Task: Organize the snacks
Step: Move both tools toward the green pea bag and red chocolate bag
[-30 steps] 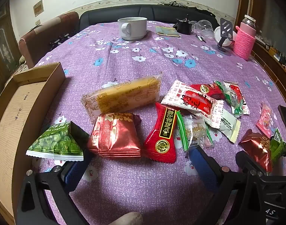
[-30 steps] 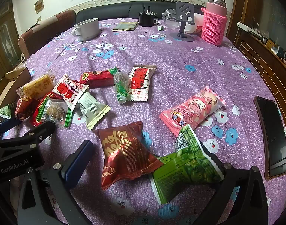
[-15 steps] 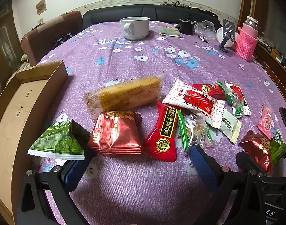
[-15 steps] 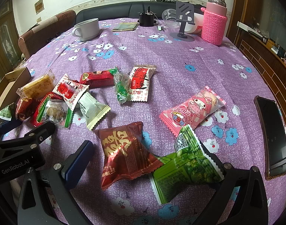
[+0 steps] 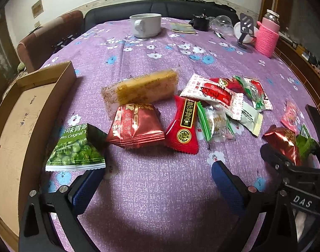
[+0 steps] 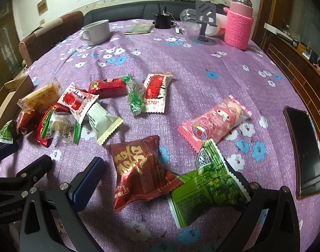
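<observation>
Several snack packets lie on the purple flowered tablecloth (image 5: pixel 160 189). In the left wrist view my left gripper (image 5: pixel 155 180) is open just short of a green pea packet (image 5: pixel 76 149), a dark red foil packet (image 5: pixel 137 126) and a red packet (image 5: pixel 184 126); a yellow bar (image 5: pixel 141 88) lies behind them. In the right wrist view my right gripper (image 6: pixel 166 187) is open around a dark red foil packet (image 6: pixel 139 172) and a green pea packet (image 6: pixel 206 184). A pink packet (image 6: pixel 214 121) lies just beyond.
A cardboard box (image 5: pixel 15 126) sits at the table's left edge. A phone (image 6: pixel 302 151) lies at the right. A white cup (image 5: pixel 146 25), a phone stand (image 6: pixel 204 25) and a pink-sleeved bottle (image 6: pixel 239 21) stand at the back.
The left gripper has edged slightly forward toward the green pea and red foil packets. The right gripper and its packets have not moved.
</observation>
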Available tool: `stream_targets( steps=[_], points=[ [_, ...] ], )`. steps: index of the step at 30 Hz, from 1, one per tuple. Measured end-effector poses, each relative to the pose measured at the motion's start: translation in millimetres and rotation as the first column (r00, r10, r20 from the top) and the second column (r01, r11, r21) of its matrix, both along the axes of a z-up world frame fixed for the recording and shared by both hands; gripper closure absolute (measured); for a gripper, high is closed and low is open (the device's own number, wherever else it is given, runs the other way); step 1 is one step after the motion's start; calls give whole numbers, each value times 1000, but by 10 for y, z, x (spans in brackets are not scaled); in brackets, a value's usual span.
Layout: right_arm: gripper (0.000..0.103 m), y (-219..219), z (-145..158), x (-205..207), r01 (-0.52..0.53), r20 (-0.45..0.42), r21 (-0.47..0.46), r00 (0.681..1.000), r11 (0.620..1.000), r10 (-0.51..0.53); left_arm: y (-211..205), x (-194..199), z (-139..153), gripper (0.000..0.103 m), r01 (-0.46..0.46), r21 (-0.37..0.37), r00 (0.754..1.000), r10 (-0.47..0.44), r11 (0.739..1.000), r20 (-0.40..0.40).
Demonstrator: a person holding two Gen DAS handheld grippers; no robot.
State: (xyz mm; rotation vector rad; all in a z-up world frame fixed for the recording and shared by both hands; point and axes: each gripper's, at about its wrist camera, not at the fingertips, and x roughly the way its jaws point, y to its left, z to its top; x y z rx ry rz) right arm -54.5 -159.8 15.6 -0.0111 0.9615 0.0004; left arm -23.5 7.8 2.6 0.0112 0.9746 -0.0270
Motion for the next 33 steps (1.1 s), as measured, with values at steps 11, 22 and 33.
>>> stream_targets(
  steps=[11,22,33],
  points=[
    [0,42,14,-240,3,-29,0,1000,1000,-3,42,-120,16,1,84,-16,996,-85,996,-15],
    [0,37,19,-278,9,-18,5,1000,1000,-9,297,-417,202,5,45,-133,991,-27,990,131],
    [0,46,24,-298,10,-17,5,1000,1000,-10,382,-319,66,5,3,-161,999,5,987,47]
  ],
)
